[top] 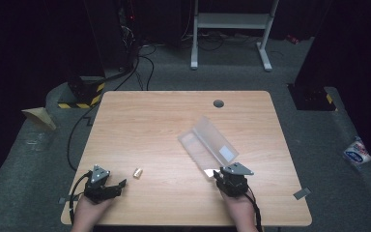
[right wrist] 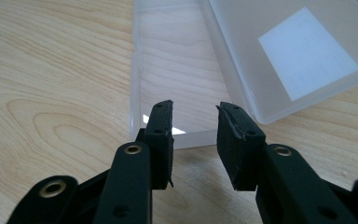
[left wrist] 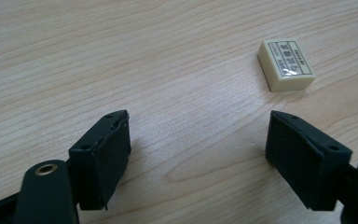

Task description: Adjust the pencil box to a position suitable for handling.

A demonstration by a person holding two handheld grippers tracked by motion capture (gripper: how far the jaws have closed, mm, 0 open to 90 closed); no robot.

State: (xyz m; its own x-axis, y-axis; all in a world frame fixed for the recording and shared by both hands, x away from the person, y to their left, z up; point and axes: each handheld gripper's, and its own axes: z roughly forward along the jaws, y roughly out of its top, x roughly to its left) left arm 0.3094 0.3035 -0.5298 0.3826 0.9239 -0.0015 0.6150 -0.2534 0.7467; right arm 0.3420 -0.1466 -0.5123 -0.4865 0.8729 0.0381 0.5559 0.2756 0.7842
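left gripper [left wrist: 198, 158]: jaws wide, empty, near eraser [left wrist: 286, 64] | right gripper [right wrist: 193, 140]: jaws narrow, empty, at open clear case [right wrist: 177, 70] | bench [top: 140, 121]

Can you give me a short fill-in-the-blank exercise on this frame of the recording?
1. The clear plastic box lies with its lid ____.
2. The small eraser lies nearest the ____ gripper.
3. Between the jaws of the right gripper there is ____.
4. Everything rests on a ____ table.

Missing words: open; left; nothing; wooden
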